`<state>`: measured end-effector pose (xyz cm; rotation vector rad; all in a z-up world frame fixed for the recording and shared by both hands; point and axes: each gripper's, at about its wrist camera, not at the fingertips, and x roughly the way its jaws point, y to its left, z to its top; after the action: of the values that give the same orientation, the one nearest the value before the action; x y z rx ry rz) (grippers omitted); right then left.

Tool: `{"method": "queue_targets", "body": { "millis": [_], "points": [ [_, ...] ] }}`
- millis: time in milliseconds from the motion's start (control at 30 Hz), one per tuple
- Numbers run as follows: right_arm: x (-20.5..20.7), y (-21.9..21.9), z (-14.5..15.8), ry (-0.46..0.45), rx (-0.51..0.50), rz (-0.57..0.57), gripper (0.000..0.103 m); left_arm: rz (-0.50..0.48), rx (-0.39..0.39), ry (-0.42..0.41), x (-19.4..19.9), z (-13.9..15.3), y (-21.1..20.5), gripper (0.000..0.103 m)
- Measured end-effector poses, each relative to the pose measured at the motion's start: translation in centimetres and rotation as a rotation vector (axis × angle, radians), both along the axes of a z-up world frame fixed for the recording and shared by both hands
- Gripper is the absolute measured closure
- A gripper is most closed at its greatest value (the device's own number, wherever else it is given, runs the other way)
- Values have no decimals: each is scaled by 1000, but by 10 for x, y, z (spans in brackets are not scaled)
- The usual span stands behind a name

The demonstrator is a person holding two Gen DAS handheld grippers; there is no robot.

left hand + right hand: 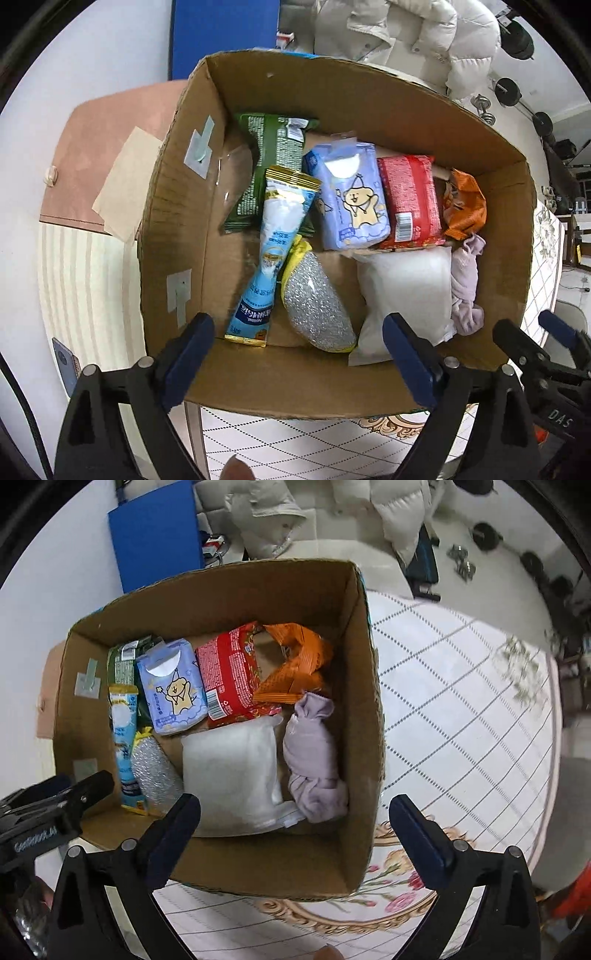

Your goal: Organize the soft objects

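An open cardboard box [369, 107] [236, 587] holds several soft items: a green packet [273, 155], a blue stick pouch [273, 251], a silver and yellow scrubber [317, 302], a blue tissue pack with a bear [351, 195] [173, 686], a red packet [410, 195] [229, 672], an orange packet [465, 206] [295, 664], a white bag [402, 291] [229, 771] and a lilac cloth [467, 280] [314, 760]. My left gripper [299, 354] is open and empty above the box's near wall. My right gripper [295, 830] is open and empty above the box's near right corner.
The box stands on a white quilted cloth with a floral border [461, 709]. A pink surface [110, 133] lies left of the box. A blue panel [155, 535] and white puffy coats [406, 33] are behind. Dumbbells [461, 565] lie on the floor.
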<state>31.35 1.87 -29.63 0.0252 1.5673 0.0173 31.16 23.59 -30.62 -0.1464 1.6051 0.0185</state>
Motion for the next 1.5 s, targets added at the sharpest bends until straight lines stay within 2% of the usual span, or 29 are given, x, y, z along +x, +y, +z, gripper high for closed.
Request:
{"method": "queue_targets", "body": {
  "millis": [200,467,700,867,1100,1300,1500],
  "points": [
    [-5,4,-4,-17,-30,25,0,-7,46,-57,-12,6,-9,5],
    [-8,1,-9,-12,-23,19,0,-19,77,-93,-16,16,-16,4],
    [-17,-7,12,-59,-10,18,0,-35,96,-162,-25,46,-24,4],
    [-39,-15,61,-158,21,25,0,-36,126,-273,-48,94,-36,4],
    [-90,-32,143,-299,69,35,0,-9,146,-422,-104,169,-44,4],
    [-146,-41,206,-400,66,56,0,3,138,-508,-151,223,-49,4],
    [-197,-52,253,-482,54,53,0,17,150,-568,-191,264,-50,4]
  ]
}}
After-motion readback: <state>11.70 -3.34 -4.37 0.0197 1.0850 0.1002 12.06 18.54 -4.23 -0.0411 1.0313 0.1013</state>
